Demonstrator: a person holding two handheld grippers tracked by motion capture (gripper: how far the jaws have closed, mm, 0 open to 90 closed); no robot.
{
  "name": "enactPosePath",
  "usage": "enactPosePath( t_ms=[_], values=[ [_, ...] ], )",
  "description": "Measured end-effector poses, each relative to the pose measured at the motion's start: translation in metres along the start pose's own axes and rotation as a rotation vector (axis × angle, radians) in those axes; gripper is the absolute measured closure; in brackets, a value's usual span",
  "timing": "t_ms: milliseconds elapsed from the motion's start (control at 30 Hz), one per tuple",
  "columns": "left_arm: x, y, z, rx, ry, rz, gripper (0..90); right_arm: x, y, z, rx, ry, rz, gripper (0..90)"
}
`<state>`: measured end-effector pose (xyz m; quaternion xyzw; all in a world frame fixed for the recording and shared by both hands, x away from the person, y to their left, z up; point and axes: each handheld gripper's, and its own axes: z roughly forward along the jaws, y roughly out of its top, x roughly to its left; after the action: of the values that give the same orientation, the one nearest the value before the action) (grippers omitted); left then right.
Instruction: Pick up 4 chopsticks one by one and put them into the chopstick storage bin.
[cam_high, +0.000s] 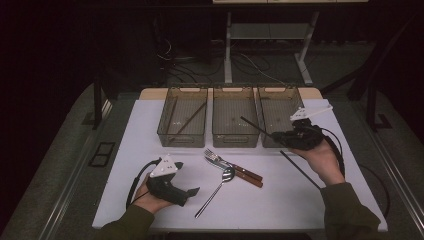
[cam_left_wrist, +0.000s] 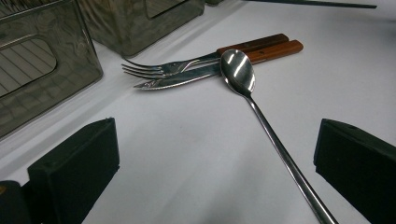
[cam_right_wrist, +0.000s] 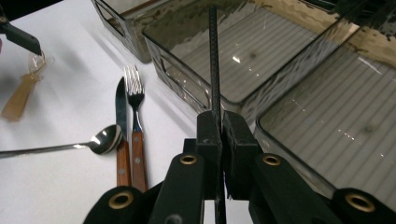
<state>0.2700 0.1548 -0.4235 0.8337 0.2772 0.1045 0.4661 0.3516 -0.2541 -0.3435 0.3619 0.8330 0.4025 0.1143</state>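
My left gripper (cam_high: 192, 191) rested low on the near left of the white table (cam_high: 280, 200), its jaws spread wide with nothing between them. Just beyond it lay the long-handled spoon (cam_left_wrist: 261, 116), its handle running back toward me past the right-hand jaw and its bowl lying against the knife (cam_left_wrist: 196, 74) and the fork (cam_left_wrist: 187, 63), which lay side by side with their wooden handles together near the middle of the table. Farther right, my right gripper (cam_right_wrist: 219, 126) had its jaws pressed together on a thin black chopstick (cam_right_wrist: 214, 60), pinching it partway along its length. In the high view that chopstick (cam_high: 252, 125) slanted from the table's right side, through the gripper (cam_high: 277, 136), and up over the near wall of the right-hand bin (cam_high: 280, 107). Farthest off stood the three clear bins in a row at the table's back edge; the middle bin (cam_high: 235, 115) stood beside it, and the left bin (cam_high: 182, 117) held a dark stick lying aslant.
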Motion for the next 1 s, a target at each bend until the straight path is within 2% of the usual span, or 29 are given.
enactPosePath(
  t_ms=[333, 633, 800, 1000],
  values=[
    [0.0, 0.0, 0.0, 0.002, -0.001, 0.004, 0.0, 0.004, 0.026, 0.014, -0.002, -0.003, -0.002, 86.1],
    [-0.001, 0.0, 0.0, 0.001, -0.006, 0.01, 0.0, 0.008, 0.05, 0.035, -0.013, -0.005, 0.004, 86.1],
    [-0.001, 0.001, -0.001, 0.003, -0.007, 0.014, 0.0, 0.014, 0.065, 0.05, -0.015, -0.005, 0.001, 86.1],
    [-0.001, 0.001, -0.001, -0.001, -0.01, 0.016, 0.0, 0.023, 0.083, 0.066, 0.012, -0.004, -0.021, 86.1]
  ],
)
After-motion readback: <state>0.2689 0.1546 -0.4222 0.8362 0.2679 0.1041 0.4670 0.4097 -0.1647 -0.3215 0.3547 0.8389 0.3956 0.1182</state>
